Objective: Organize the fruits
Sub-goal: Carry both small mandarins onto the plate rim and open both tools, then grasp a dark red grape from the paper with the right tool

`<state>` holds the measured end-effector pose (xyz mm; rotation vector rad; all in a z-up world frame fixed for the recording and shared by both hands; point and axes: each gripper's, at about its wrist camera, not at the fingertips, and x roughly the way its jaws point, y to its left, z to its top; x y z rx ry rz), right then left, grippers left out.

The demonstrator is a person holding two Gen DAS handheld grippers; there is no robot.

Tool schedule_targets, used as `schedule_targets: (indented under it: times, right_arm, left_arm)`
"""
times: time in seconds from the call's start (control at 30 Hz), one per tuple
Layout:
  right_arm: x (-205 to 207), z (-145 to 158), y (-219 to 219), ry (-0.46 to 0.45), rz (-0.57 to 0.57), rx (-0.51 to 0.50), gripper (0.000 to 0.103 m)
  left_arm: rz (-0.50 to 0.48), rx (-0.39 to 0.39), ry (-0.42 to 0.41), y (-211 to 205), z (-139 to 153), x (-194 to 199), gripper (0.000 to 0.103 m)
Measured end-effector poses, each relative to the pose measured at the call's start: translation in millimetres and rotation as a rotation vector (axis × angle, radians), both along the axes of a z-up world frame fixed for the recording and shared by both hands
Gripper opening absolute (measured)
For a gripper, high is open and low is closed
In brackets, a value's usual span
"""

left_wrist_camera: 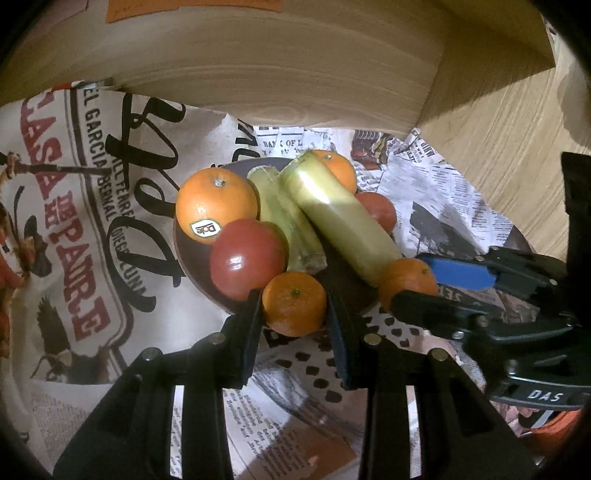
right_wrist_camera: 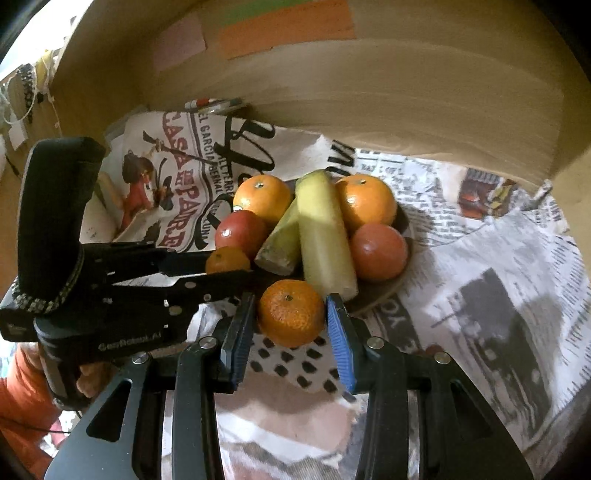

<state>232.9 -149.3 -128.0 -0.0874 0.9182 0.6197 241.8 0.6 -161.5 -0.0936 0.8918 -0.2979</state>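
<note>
A dark plate [left_wrist_camera: 184, 254] holds two oranges, two red apples [left_wrist_camera: 247, 258] and two yellow-green banana pieces [left_wrist_camera: 340, 218]. My left gripper [left_wrist_camera: 293, 314] is shut on a small mandarin [left_wrist_camera: 294, 308] at the plate's near rim. My right gripper [right_wrist_camera: 290, 317] is shut on a second mandarin [right_wrist_camera: 290, 314] at the near rim [right_wrist_camera: 376, 299]. In the left wrist view the right gripper [left_wrist_camera: 428, 280] and its mandarin [left_wrist_camera: 406, 280] lie to the right. In the right wrist view the left gripper [right_wrist_camera: 207, 269] and its mandarin [right_wrist_camera: 227, 260] lie to the left.
Printed newspaper sheets [left_wrist_camera: 74, 221] cover the surface under the plate. A wooden wall [left_wrist_camera: 295, 74] stands behind, with coloured paper notes [right_wrist_camera: 288, 26] stuck on it. A wood-grain surface [left_wrist_camera: 509, 147] lies to the right. A hand in an orange sleeve [right_wrist_camera: 22, 406] holds the left gripper.
</note>
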Motion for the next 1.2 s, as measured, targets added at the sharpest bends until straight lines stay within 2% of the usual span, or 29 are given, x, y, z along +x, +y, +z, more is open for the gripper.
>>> schedule_targets:
  times: [0.2, 0.47, 0.77, 0.83, 0.87, 0.9, 0.97, 1.2]
  right_arm:
    - [6.1, -2.0, 10.7, -0.004, 0.017, -0.019, 0.036]
    - [15.7, -2.1, 16.6, -0.023, 0.014, -0.039, 0.036]
    - [16.0, -2.8, 18.2, -0.028, 0.017, -0.037, 0.036]
    - [16.0, -2.9, 18.0, -0.028, 0.018, -0.035, 0.038]
    - [16.1, -2.6, 17.9, -0.029, 0.017, -0.036, 0.040]
    - [16.2, -1.8, 17.0, -0.033, 0.012, -0.037, 0.044]
    - [15.6, -0.3, 14.6, -0.040, 0.005, -0.027, 0.048]
    - [6.9, 12.0, 4.9, -0.077, -0.006, -0.003, 0.049]
  left_arm:
    - [-0.006, 0.022, -0.017, -4.0, -3.3, -0.9, 0.035]
    - [-0.008, -0.051, 0.009, 6.8, -8.4, 6.1, 0.035]
    - [-0.009, -0.063, 0.011, 8.3, -7.9, 5.8, 0.035]
    - [-0.008, -0.063, 0.011, 9.6, -7.7, 5.6, 0.036]
    - [-0.003, -0.066, 0.010, 11.1, -7.1, 5.2, 0.039]
    - [0.012, -0.063, 0.008, 13.1, -6.1, 4.1, 0.046]
    - [0.027, -0.067, 0.000, 16.2, -4.1, 1.5, 0.051]
    - [0.040, -0.047, -0.054, 20.3, 15.2, -13.9, 0.051]
